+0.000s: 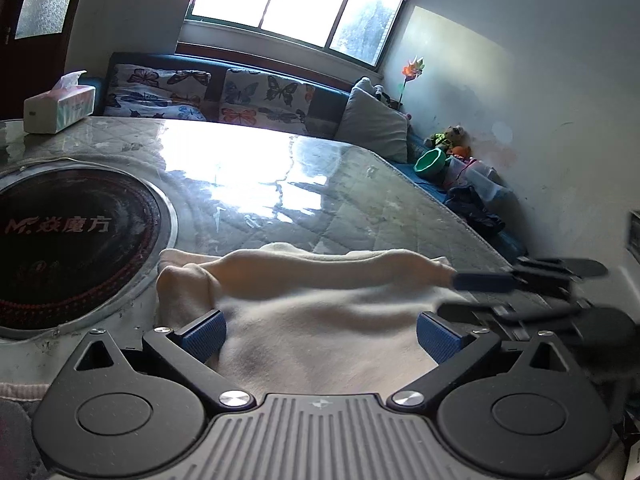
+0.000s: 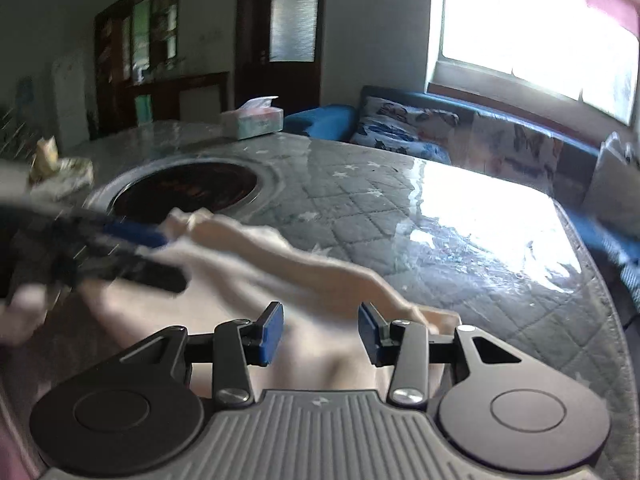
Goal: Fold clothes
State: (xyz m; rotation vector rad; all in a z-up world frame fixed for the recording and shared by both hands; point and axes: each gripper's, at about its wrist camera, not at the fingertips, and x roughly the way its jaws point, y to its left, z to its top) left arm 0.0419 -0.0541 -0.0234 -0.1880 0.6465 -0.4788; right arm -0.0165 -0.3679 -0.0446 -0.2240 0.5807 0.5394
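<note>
1. Cloth (image 1: 320, 356) lay on the table (image 1: 380, 200), just to the right of the burner (image 1: 72, 240) as the left camera saw it. Its near corner almost touched the burner's rim.
2. It was a soft, cream-coloured thing. I could not tell what kind of clothing it was.
3. One long roll (image 1: 320, 272) ran across the far side of the cloth. It started next to the burner and went away from it to the right. It looked as if one edge had been turned over there.
4. So the job looked only just started. I think one fold was partly made, and it was puffy, not flat.
5. The cloth was still big and loose. It looked as if it needed more folds and some smoothing before it made a neat pile.
6. The left gripper (image 1: 320, 334) was wide open. It hung low over the end of the cloth nearest the burner. Cloth lay between its two blue pads, but the pads did not squeeze it. It held nothing.
7. The right gripper (image 2: 320, 332) was at the end of the cloth away from the burner. It was open about halfway. Cloth lay under it and between its pads, and the end of the roll was just beside one pad.
8. I saw nothing pinched in the right gripper either. That picture was blurry, so I am less sure of it.
</note>
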